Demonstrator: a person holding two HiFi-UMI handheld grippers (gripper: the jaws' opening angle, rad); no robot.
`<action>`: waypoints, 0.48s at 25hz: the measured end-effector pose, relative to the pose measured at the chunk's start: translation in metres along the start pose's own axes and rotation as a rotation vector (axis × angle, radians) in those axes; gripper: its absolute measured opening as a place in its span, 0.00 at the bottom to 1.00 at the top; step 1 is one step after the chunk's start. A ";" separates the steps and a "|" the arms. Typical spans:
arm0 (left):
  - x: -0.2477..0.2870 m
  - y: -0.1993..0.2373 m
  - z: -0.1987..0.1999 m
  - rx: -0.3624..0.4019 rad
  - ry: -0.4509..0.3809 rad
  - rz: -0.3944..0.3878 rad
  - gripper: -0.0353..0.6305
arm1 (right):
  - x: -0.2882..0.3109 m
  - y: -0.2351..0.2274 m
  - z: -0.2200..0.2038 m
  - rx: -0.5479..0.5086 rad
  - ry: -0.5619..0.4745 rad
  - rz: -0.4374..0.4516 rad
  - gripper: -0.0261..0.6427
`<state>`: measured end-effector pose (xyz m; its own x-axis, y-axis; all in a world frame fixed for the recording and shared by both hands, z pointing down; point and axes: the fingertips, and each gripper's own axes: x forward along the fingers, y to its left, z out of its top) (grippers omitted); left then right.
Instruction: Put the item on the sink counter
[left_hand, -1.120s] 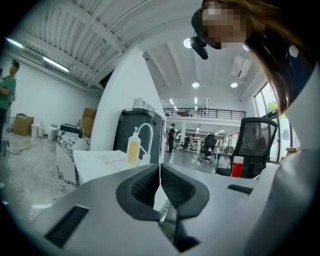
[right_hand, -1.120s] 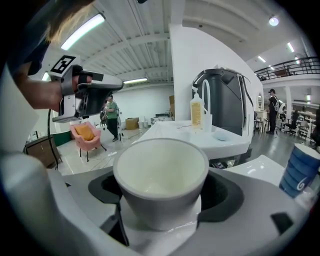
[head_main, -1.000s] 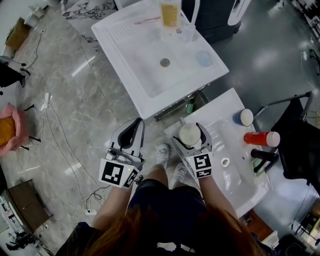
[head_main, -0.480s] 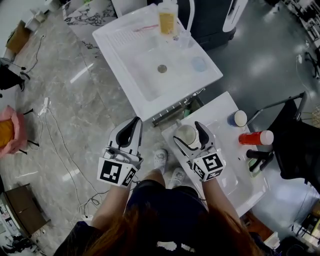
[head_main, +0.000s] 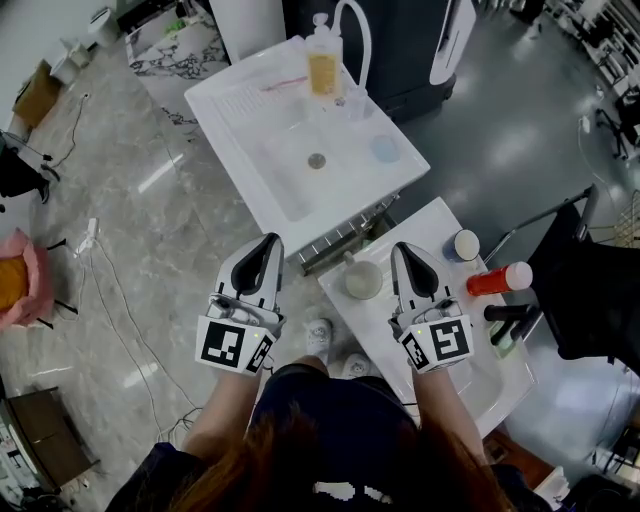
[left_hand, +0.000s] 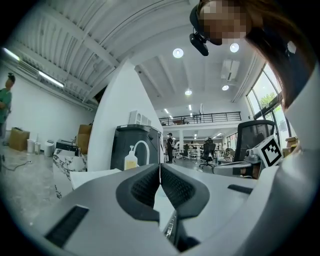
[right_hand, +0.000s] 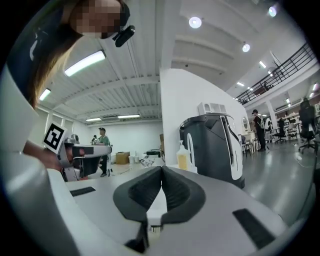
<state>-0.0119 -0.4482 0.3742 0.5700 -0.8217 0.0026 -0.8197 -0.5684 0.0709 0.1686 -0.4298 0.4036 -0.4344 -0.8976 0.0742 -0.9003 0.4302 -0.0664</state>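
Note:
The item is a round cream jar (head_main: 363, 280) standing on the near white sink counter (head_main: 432, 222), close to its left corner. My right gripper (head_main: 401, 248) hangs just right of the jar, apart from it, with its jaws shut and nothing between them; the right gripper view shows the same gripper (right_hand: 161, 170) with its pads pressed together. My left gripper (head_main: 270, 241) is over the floor left of the counter, and in its own view the left gripper (left_hand: 160, 166) also has its pads touching and empty.
A blue-and-white cup (head_main: 463, 244), a red bottle (head_main: 497, 279) and a black tool (head_main: 510, 313) lie on the counter's right side. Farther off stands a second white sink (head_main: 265, 150) with a soap bottle (head_main: 322, 62). Cables run over the marble floor (head_main: 130, 230).
The right gripper had the jar between its open jaws; it has drawn away to the right and shut, leaving the jar on the counter. The left gripper has hardly moved.

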 end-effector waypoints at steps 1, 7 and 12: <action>0.001 -0.001 0.004 0.004 -0.004 -0.001 0.09 | -0.002 -0.001 0.009 0.000 -0.016 -0.003 0.06; 0.002 -0.002 0.024 0.020 -0.038 -0.011 0.09 | -0.012 -0.011 0.052 0.032 -0.102 -0.065 0.06; 0.006 0.000 0.029 0.026 -0.048 -0.022 0.09 | -0.016 -0.019 0.061 0.052 -0.122 -0.097 0.06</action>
<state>-0.0103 -0.4545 0.3452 0.5848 -0.8098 -0.0467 -0.8087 -0.5866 0.0443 0.1938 -0.4297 0.3429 -0.3357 -0.9412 -0.0385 -0.9340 0.3379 -0.1163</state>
